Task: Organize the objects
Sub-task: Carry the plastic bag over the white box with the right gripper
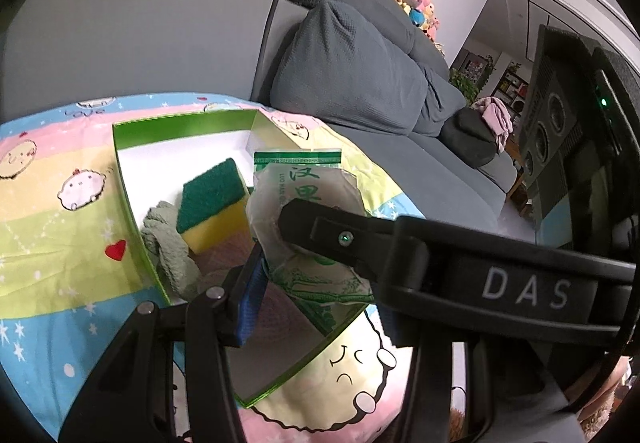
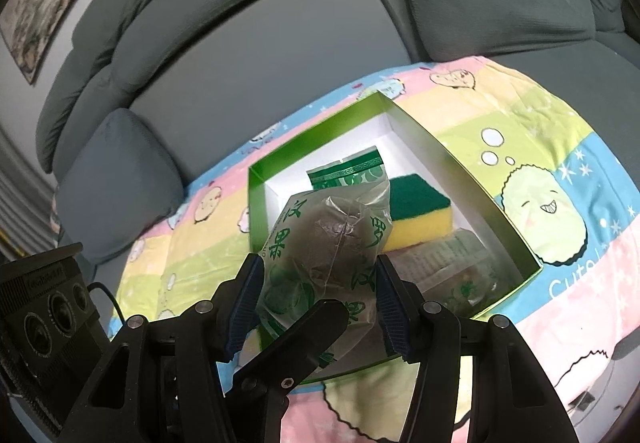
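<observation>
Both grippers pinch one packet (image 2: 324, 239) — right gripper (image 2: 320, 293) part-open across its width, left gripper (image 1: 276, 243) likewise — above the box's (image 2: 460, 163) near corner, long axis pointing in.

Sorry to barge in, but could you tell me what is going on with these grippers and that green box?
A person with a gripper in each hand is tidying items into a green box on a cartoon-print cloth over a grey sofa. Both the left gripper and the right gripper have their fingers on a clear plastic packet with green print, held above the box. Inside already lie a green-and-yellow sponge and a pale green cloth.
</observation>
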The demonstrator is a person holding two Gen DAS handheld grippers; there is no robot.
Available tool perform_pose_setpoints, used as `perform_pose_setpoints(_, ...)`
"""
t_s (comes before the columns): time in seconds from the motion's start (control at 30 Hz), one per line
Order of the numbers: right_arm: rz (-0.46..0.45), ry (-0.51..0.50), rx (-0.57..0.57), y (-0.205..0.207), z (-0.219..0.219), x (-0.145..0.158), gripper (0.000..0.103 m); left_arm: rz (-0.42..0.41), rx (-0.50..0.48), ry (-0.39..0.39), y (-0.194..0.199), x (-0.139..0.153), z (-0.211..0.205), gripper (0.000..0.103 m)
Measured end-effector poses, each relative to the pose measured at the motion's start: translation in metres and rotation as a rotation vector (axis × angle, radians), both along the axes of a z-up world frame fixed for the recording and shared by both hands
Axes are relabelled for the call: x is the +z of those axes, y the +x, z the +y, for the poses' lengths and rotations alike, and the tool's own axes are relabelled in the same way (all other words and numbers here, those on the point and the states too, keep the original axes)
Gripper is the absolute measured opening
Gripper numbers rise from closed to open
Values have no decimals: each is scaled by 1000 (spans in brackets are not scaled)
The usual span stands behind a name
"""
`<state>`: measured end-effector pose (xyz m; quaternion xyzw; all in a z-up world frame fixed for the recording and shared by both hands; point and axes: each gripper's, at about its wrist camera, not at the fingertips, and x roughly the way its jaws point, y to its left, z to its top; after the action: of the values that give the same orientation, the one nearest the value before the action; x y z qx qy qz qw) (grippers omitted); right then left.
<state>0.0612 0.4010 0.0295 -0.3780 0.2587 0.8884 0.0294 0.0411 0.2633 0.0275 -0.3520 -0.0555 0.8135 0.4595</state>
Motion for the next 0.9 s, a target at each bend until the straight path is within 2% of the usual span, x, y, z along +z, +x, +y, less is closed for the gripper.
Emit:
perform_pose_setpoints(0.6,-116,-5,-32,-19,7,-19,58,-131,-14,-16,-16,-27,6,47)
perform_pose_setpoints(0.9,-143,2,-33,-26,6,-25,58,-149,3,-33,-16,-30,5,48)
